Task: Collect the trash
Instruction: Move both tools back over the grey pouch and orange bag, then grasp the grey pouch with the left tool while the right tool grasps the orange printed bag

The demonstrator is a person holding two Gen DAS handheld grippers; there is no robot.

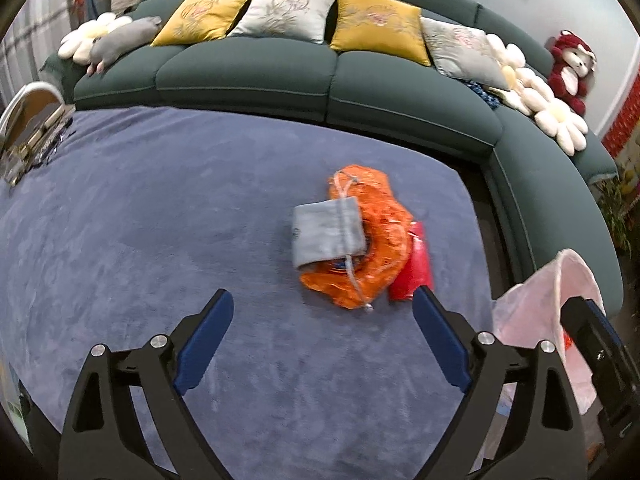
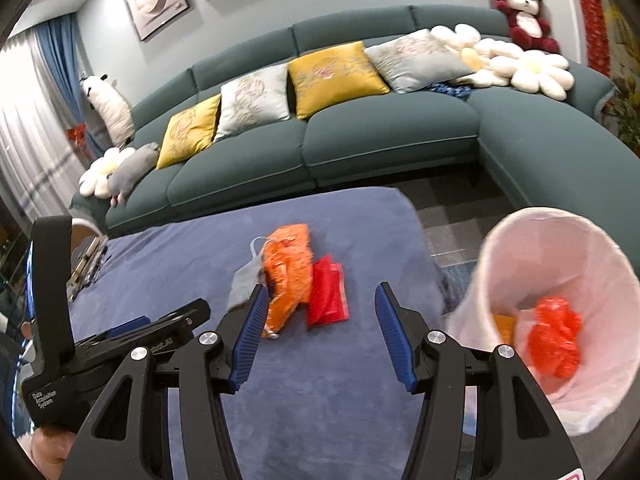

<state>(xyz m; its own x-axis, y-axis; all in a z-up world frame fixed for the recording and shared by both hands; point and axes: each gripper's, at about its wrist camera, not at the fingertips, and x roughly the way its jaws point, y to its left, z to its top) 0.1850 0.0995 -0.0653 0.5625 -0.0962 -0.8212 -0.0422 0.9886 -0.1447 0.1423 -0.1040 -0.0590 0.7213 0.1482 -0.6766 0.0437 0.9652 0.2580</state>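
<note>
We see the trash in a small heap on the blue-covered surface (image 1: 160,240): an orange wrapper (image 1: 372,236) with a grey pouch (image 1: 326,236) lying on top of it and a red packet (image 1: 414,272) touching its side. Our left gripper (image 1: 324,344) hovers just short of the heap, its fingers wide apart with nothing between them. Our right gripper (image 2: 320,336) also faces the heap, its fingers apart and empty. Beside it, a white bin (image 2: 560,264) holds crumpled red plastic (image 2: 554,336). Behind the surface runs a green sofa (image 1: 248,72) with cushions.
</note>
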